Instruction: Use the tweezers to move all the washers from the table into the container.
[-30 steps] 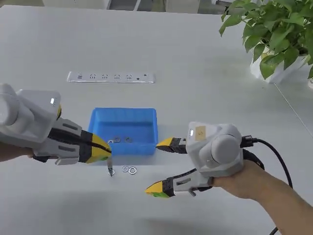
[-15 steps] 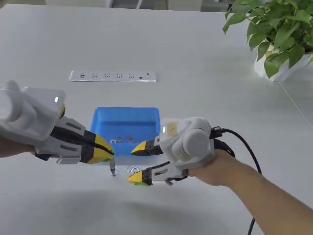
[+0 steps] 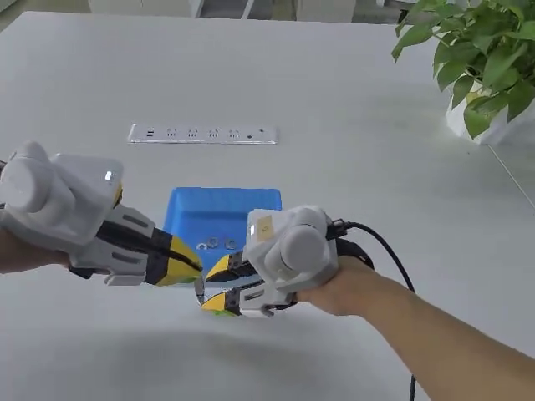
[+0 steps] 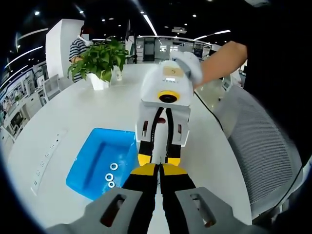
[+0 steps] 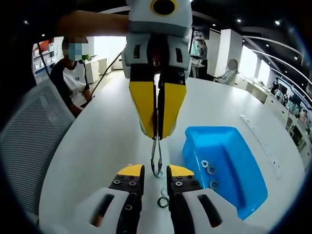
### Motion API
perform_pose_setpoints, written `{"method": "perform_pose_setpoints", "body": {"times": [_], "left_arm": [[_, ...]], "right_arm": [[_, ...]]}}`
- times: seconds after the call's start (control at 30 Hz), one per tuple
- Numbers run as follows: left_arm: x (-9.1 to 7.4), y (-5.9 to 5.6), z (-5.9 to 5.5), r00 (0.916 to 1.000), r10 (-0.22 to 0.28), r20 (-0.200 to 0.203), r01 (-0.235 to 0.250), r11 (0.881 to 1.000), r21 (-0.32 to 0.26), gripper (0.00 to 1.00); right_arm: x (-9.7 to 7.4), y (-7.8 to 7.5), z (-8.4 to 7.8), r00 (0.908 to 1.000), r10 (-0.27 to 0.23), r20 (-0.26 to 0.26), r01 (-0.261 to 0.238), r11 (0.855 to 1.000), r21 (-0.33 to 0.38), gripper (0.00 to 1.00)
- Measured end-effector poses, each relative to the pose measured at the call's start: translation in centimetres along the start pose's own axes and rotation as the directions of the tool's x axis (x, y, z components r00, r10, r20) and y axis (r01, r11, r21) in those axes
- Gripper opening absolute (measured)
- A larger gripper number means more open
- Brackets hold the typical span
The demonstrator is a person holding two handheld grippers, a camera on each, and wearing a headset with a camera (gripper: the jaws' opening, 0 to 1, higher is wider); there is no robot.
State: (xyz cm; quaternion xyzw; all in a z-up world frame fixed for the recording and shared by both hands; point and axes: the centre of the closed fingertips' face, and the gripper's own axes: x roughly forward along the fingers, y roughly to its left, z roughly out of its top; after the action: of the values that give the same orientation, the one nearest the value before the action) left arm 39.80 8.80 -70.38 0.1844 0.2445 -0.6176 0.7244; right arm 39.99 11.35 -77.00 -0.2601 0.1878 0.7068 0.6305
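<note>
Small silver ring washers [image 5: 210, 171], three of them, lie in a loose cluster on the floor of the shallow blue plastic container [image 5: 234, 132]. A loose washer [image 5: 163, 201] lies flat on the white table [image 3: 334, 109], just in front of the container. A second ring [image 5: 158, 173] sits right at the tips of the thin metal tweezers [image 5: 157, 155]; whether the tips pinch it cannot be made out.

The left hand-held gripper [image 5: 157, 132] is clenched on the tweezers, its yellow jaw tips pressed together on the shaft, and the tweezers point down at the table. The right hand-held gripper [image 5: 156, 170] faces it nose to nose. Its jaws are released and stand a little apart on either side of the tweezers' tips, with no clear contact.

In the head view both meet at the container's [image 3: 221, 194] near edge. A white power strip [image 3: 202, 134] lies beyond it, and a green leafy potted plant [image 3: 476, 58] stands well apart at the far right.
</note>
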Motion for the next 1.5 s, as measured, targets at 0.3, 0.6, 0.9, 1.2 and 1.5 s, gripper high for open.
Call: {"method": "perform_pose_setpoints", "body": {"times": [0.3,0.6,0.9,1.2,1.5], "left_arm": [[0.2,0.0,0.1,1.0,0.002,0.0,-0.002,1.0,0.0,0.05],[0.2,0.0,0.1,1.0,0.008,-0.001,-0.008,1.0,-0.009,0.05],[0.2,-0.1,0.2,0.9999,0.014,-0.006,-0.014,1.0,-0.011,0.06],[-0.1,-0.1,-0.3,0.9991,0.041,-0.011,-0.041,0.998,-0.047,0.1],[-2.2,-0.5,-0.5,0.9941,0.108,0.015,-0.106,0.99,-0.089,0.3]], "right_arm": [[0.7,-0.1,0.2,0.9999,0.009,0.007,-0.009,1.0,-0.011,0.11],[0.9,0.0,0.1,1.0,0.003,-0.006,-0.003,1.0,-0.031,0.1],[0.9,0.0,0.0,0.9999,0.0,-0.015,0.0,1.0,-0.024,0.08],[0.9,0.1,0.1,0.9996,-0.001,-0.027,0.0,0.999,-0.035,0.08],[0.8,0.4,0.0,0.999,0.004,-0.044,-0.007,0.998,-0.069,0.08]]}}
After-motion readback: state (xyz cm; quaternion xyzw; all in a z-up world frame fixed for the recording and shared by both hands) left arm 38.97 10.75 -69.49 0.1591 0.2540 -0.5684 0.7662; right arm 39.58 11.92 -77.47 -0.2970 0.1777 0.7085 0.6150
